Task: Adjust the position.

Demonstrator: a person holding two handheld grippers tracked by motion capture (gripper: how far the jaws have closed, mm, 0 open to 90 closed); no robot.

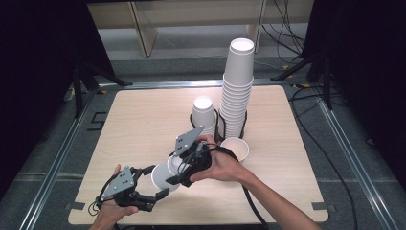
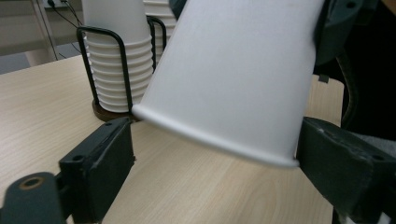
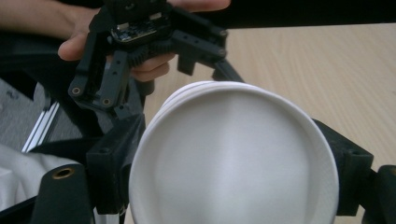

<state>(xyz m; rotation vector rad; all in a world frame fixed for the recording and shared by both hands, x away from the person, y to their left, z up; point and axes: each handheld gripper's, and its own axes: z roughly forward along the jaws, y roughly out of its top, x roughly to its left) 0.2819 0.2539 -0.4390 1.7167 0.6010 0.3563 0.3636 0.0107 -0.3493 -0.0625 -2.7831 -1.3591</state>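
White paper cups [image 1: 165, 175], nested and lying on their side just above the table [image 1: 143, 120], are caught between both grippers. The right gripper [image 1: 178, 178] clamps the base end, jaws closed on it; the left gripper [image 1: 155, 184] brackets the rim, one pad touching, the other just off. Looks like a cup is being pulled free, so next the left needs a firm pinch. Behind stand the racked stacks [image 1: 235, 96] and an upright loose cup [image 1: 235, 148].

Matt white paper cups [image 1: 165, 175], smooth-walled with rolled rims, lie between matt black plastic claws [image 1: 158, 182] above a pale wood-grain table [image 1: 139, 120] with a satin finish, while further paper cups stand stacked in a glossy black wire holder [image 1: 218, 127].
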